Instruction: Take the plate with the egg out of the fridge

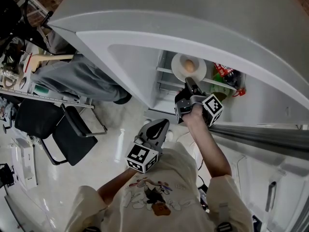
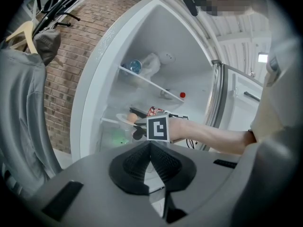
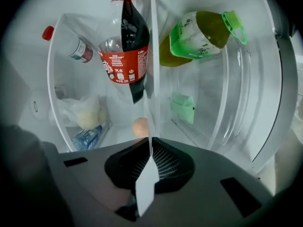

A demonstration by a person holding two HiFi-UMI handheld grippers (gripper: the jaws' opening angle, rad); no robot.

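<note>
The right gripper (image 1: pixel 189 85) is clamped on the near rim of the plate (image 1: pixel 177 70), which lies at its 12 o'clock on the fridge shelf (image 1: pixel 163 71) with the egg (image 1: pixel 189 66) aboard, so the pull likely runs toward 6 o'clock; the left gripper (image 1: pixel 157 129), closed and empty, is farther off.
</note>
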